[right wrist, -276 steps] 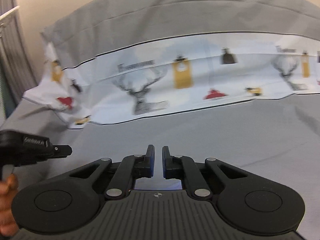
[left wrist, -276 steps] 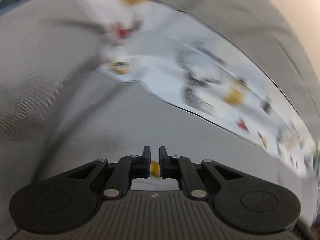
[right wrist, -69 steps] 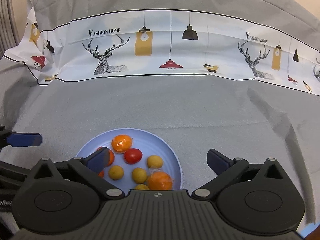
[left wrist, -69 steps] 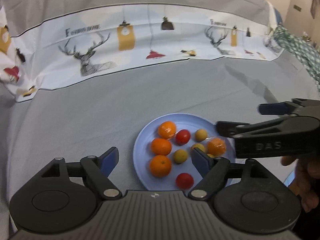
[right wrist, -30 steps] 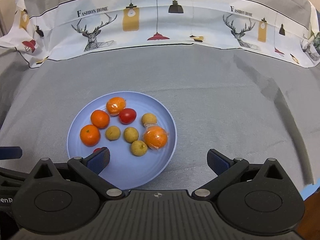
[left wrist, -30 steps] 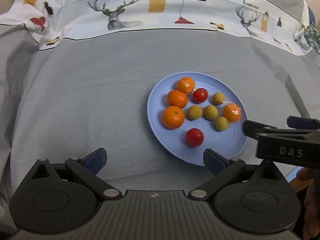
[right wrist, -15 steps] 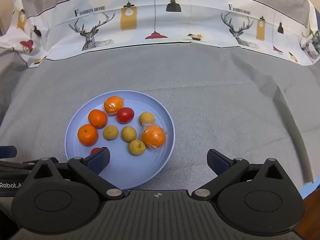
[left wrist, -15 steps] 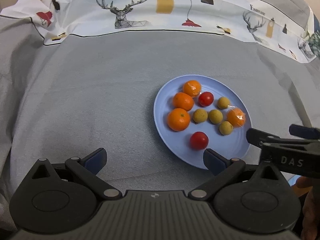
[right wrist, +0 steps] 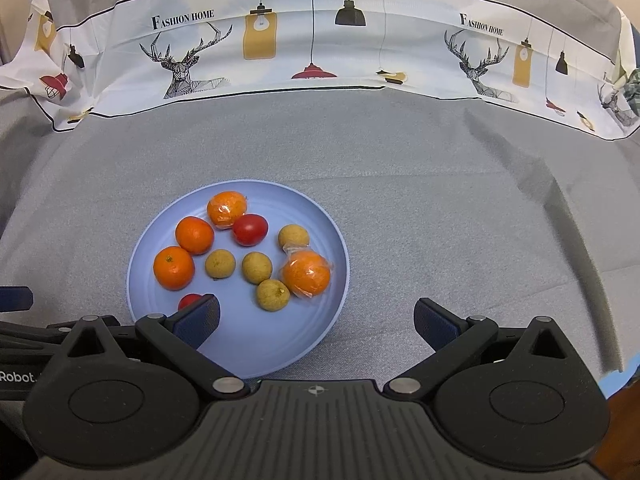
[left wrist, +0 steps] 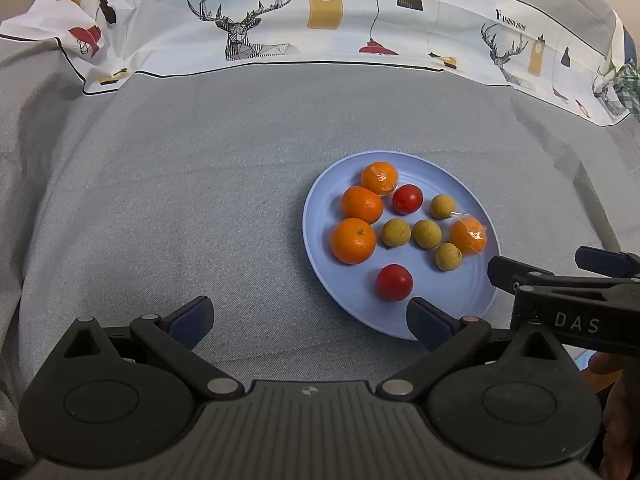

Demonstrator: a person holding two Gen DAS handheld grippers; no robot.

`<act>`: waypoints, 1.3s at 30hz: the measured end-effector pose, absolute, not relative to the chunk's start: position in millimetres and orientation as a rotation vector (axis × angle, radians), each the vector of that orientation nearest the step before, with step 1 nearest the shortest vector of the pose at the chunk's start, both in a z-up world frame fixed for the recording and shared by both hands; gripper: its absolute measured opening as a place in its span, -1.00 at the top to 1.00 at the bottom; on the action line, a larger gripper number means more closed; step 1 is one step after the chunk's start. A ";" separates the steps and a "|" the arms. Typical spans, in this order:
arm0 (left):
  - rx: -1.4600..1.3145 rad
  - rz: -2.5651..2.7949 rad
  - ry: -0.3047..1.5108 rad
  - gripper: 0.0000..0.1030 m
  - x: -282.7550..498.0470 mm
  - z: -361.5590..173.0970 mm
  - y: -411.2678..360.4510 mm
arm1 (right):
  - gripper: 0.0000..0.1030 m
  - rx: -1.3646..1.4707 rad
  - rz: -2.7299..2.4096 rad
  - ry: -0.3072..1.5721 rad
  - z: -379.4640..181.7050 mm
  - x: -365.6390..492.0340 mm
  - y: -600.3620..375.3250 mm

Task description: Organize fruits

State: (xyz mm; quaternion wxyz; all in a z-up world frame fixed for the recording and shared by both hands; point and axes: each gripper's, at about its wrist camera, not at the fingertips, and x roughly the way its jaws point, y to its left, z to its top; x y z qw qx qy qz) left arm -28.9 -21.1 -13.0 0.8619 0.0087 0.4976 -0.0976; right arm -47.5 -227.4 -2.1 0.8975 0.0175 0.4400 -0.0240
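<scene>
A light blue plate [left wrist: 320, 216] is resting on a grey cloth [left wrist: 180, 184], and all the fruit is lying on it. Two bare oranges [left wrist: 353, 240] are sitting at the plate's left side, touching each other, with a plastic-wrapped orange [left wrist: 380, 178] just beyond them at the far edge and a second wrapped orange [right wrist: 307, 273] lying toward the right rim. One tomato [left wrist: 407, 199] is sitting just beside the far wrapped orange; another tomato [left wrist: 394, 282] is lying alone on the near part of the plate. Four small yellow-brown fruits [left wrist: 427, 233] are spreading across the middle, near the right-hand wrapped orange. The left gripper [left wrist: 310, 316] is hovering with its fingers spread wide and released, its right fingertip over the plate's near rim. The right gripper [right wrist: 316, 316] is likewise standing wide and empty, its left fingertip over the near tomato. A printed sheet [right wrist: 320, 36] with stags and lamps is lining the far side.
</scene>
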 end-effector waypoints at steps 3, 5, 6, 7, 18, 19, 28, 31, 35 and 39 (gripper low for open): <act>0.017 -0.206 1.043 -0.99 -28.9 -12.8 -20.7 | -0.98 0.037 -0.050 0.910 -2.1 -47.5 -227.7; 0.017 -0.206 1.042 -0.99 -28.9 -12.9 -20.7 | -0.98 0.038 -0.050 0.911 -2.5 -47.6 -227.6; 0.017 -0.206 1.043 -0.99 -28.9 -12.9 -20.7 | -0.98 0.036 -0.050 0.911 -2.4 -47.5 -227.5; 0.015 -0.207 1.042 -0.99 -28.7 -12.6 -20.6 | -0.98 0.035 -0.050 0.911 -2.4 -47.6 -227.0; 0.016 -0.207 1.042 -0.99 -29.0 -12.3 -20.7 | -0.98 0.032 -0.052 0.910 -2.4 -48.2 -226.1; 0.016 -0.206 1.041 -0.99 -29.0 -12.2 -20.6 | -0.98 0.032 -0.052 0.910 -2.4 -48.4 -226.3; 0.021 -0.213 1.033 -0.99 -28.7 -10.1 -22.6 | -0.98 0.033 -0.052 0.913 -2.8 -47.3 -226.7; 0.022 -0.214 1.032 -0.99 -28.8 -10.1 -22.1 | -0.98 0.032 -0.052 0.913 -3.1 -47.1 -226.8; 0.023 -0.217 1.027 -0.99 -28.6 -10.7 -21.5 | -0.98 0.034 -0.053 0.913 -2.9 -47.2 -226.9; 0.023 -0.220 1.025 -0.99 -28.7 -11.5 -21.0 | -0.98 0.036 -0.053 0.914 -3.2 -47.0 -227.4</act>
